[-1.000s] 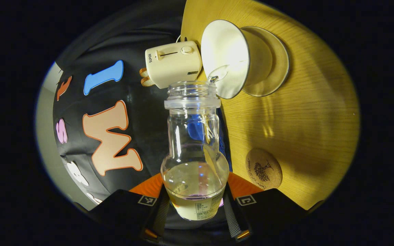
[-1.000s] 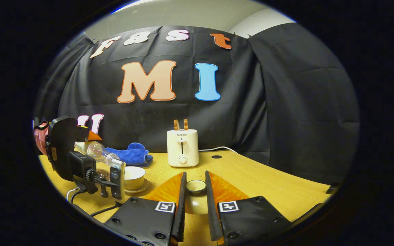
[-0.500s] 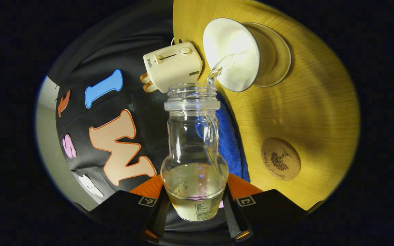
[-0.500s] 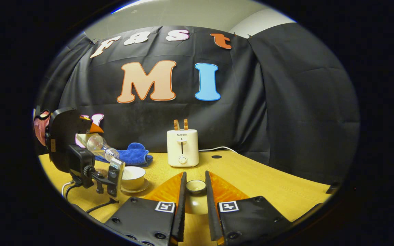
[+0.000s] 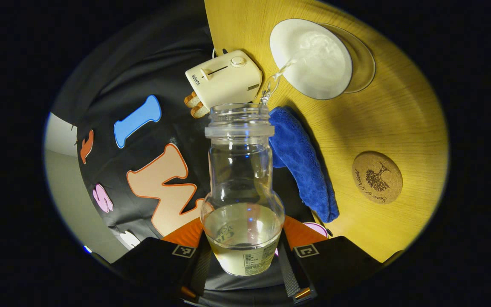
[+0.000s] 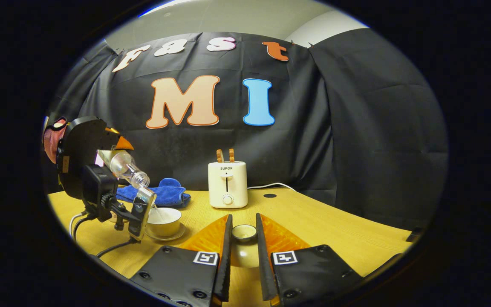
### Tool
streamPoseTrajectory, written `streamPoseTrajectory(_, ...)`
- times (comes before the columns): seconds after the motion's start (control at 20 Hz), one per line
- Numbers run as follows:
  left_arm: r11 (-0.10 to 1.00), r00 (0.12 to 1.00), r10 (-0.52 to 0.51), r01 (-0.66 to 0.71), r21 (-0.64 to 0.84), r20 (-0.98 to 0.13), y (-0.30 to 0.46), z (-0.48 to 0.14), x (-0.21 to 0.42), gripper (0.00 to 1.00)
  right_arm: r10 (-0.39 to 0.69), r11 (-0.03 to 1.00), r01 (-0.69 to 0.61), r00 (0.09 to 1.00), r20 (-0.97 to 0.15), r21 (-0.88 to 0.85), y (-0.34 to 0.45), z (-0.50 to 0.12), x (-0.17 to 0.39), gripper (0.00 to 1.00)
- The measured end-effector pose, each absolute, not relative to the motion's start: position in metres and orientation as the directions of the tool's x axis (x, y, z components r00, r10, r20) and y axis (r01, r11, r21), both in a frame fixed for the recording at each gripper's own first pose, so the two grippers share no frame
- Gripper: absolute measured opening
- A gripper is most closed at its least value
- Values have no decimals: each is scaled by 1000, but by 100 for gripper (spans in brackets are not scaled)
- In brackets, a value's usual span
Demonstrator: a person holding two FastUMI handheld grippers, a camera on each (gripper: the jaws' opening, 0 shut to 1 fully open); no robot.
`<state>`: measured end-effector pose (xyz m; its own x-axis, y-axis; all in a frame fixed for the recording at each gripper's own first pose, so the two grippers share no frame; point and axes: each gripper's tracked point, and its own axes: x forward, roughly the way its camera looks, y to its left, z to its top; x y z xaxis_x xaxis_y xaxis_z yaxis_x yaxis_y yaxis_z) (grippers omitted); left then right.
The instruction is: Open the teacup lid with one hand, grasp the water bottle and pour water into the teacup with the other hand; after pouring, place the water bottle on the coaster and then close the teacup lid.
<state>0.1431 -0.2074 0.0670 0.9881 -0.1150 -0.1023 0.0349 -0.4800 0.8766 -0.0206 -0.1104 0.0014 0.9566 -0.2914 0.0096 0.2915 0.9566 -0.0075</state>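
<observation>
The left gripper [image 5: 245,256] has its jaws clamped on the base of the bottle [image 5: 242,187], tipped with the open mouth aimed down at the cup [image 5: 311,59]. A thin stream runs from the mouth into the cup, which stands on its saucer [image 5: 362,59] on the worktop [image 5: 390,115]. In the right gripper view the bottle [image 6: 124,167] hangs above and to the side of the cup [image 6: 164,221], not touching it.

The right gripper [image 6: 242,251] holds the lid [image 6: 244,232] between its jaws, low over the worktop, well apart from the cup.

Pouring is the step in hand. To do it well, keep the mouth directly over the middle of the cup, since the stream enters near the rim and could slip outside. Tilt slowly; about a third of the water seems left, so a sudden tip would gush. Watch the level in the cup and roll the bottle upright before lifting away, so no drips fall on the worktop. The coaster [image 5: 376,178] lies free beyond the blue cloth [image 5: 303,162], ready for the bottle. Keep the lid still meanwhile.
</observation>
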Motion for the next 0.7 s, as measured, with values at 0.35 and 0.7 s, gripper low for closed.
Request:
streamPoseTrajectory(0.35, -497, 990, -100, 36, 867, -98, -206, 68, 142, 68, -298, 955, 298, 955, 9, -7, -115, 1, -22, 32)
streamPoseTrajectory(0.7, -200, 966, -89, 222, 954, -244, -199, 18, 137, 68, -301, 954, 301, 954, 10, -8, -115, 2, -22, 32)
